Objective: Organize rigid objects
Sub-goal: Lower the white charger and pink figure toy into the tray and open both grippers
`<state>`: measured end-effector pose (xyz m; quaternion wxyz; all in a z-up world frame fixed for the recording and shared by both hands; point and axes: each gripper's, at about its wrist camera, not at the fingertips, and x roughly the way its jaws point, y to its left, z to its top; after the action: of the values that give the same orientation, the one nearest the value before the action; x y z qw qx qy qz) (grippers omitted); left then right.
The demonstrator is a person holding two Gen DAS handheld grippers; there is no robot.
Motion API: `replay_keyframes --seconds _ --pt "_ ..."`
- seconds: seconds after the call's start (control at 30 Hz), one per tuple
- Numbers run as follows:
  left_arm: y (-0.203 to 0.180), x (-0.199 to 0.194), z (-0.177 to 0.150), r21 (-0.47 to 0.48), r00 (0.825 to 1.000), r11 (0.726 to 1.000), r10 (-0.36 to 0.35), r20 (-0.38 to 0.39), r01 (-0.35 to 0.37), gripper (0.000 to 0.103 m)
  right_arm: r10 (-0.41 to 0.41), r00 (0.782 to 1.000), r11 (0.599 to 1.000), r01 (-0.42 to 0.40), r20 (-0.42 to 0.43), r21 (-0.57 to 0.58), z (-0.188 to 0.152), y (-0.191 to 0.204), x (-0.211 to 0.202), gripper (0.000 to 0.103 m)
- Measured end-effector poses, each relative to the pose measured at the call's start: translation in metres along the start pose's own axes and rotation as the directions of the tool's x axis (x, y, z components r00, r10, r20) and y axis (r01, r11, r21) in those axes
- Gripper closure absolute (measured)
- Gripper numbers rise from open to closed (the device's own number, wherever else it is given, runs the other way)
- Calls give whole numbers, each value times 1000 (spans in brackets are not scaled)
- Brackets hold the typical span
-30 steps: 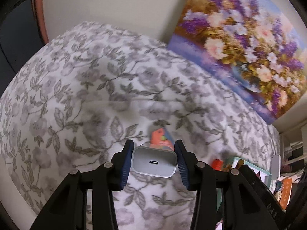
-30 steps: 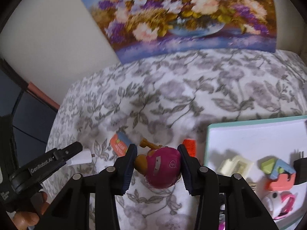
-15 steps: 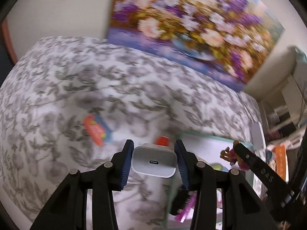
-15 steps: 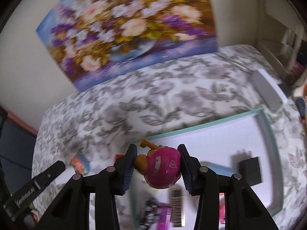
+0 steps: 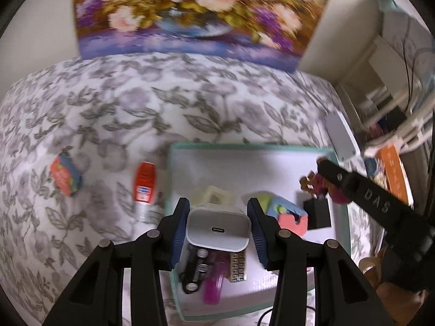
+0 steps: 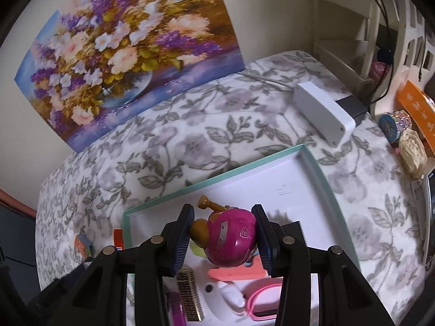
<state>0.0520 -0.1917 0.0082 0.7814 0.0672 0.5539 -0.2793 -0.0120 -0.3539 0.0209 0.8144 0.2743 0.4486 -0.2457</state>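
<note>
— What is your left claw (image 5: pixel 218 228) gripping?
— It's clamped on the white charger (image 5: pixel 217 230), above the tray (image 5: pixel 244 146).
— And your right claw (image 6: pixel 223 237)?
— Clamped on the pink toy dog (image 6: pixel 231 240), over the same tray (image 6: pixel 214 180).

hand-held gripper (image 5: pixel 217 229) | black frame | blue ribbed pads (image 5: pixel 180 233) | silver screws | "DAS" lettering

**Background only, referenced to the floral cloth**

Grey floral cloth (image 6: pixel 206 135) covers the whole surface. Flower painting (image 6: pixel 122 40) leans on the wall at the cloth's far edge. White rectangular box (image 6: pixel 323 111) lies on the cloth's far right corner. Orange book (image 6: pixel 418 108) and cream shelving (image 6: pixel 353 43) stand just past the cloth's right edge.
</note>
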Motion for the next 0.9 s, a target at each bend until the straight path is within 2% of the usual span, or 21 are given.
replay_keyframes --seconds 0.17,0.57,0.83,0.9 --pt "-11 18 -7 33 998 999 -2 -56 4 57 -12 1000 1000 12 -18 12 -1 -10 6 56" --pt "-14 37 -15 43 993 999 -6 -117 11 57 -32 994 999 33 -101 1 -11 -13 30 56" --pt "-10 34 -12 29 993 1000 -3 -115 7 56 -52 990 999 51 -128 -10 -12 -11 33 56" --pt "-8 33 -11 17 992 1000 -14 -122 16 54 -49 989 999 49 -137 -6 -12 -11 33 53"
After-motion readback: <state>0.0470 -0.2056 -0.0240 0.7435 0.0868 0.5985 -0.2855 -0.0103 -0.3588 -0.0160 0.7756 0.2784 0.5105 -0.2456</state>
